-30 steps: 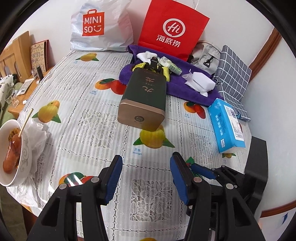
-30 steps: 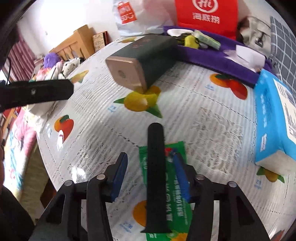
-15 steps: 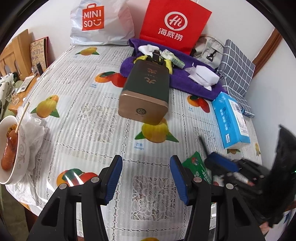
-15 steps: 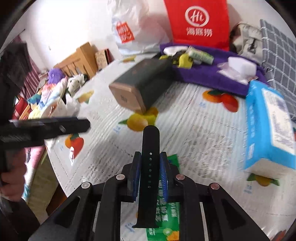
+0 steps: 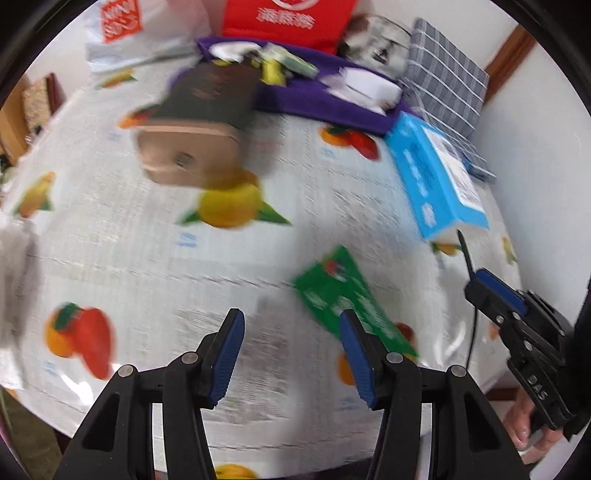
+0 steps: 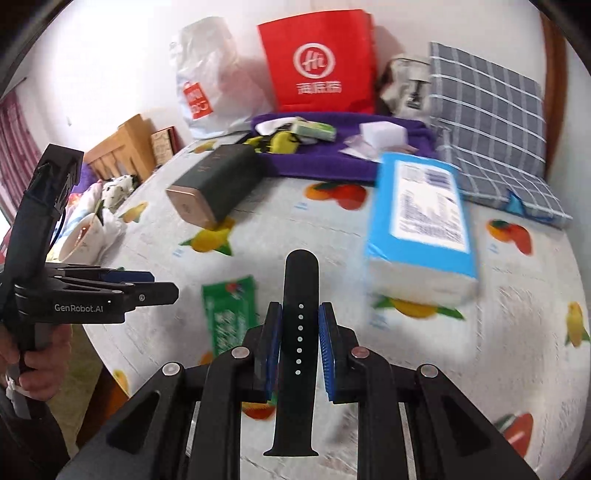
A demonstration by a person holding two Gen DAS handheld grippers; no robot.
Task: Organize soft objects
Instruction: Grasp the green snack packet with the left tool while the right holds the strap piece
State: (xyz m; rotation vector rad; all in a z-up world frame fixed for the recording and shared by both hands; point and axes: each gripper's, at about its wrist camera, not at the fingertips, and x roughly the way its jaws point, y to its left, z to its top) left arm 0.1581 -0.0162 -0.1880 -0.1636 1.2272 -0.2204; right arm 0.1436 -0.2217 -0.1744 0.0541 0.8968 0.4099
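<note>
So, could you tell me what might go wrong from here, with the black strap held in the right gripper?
1. The right gripper pinches the black strap only by its narrow edges, with long ends free on both sides; it could twist or slip out.
2. The left gripper hangs open close beside it over the green packet; the two tools might collide.

Left wrist view — close above the fruit-print tablecloth [image 5: 110, 236], tilted steeply down along its own fingers, facing the red paper bag [image 5: 288, 16] at the far wall. Right wrist view — similar heading, shallower tilt. Shared: flat green packet [image 5: 343, 291] [image 6: 229, 310], blue tissue pack [image 5: 436, 177] [image 6: 421, 214], dark green box [image 5: 210, 96] [image 6: 221, 181].
</note>
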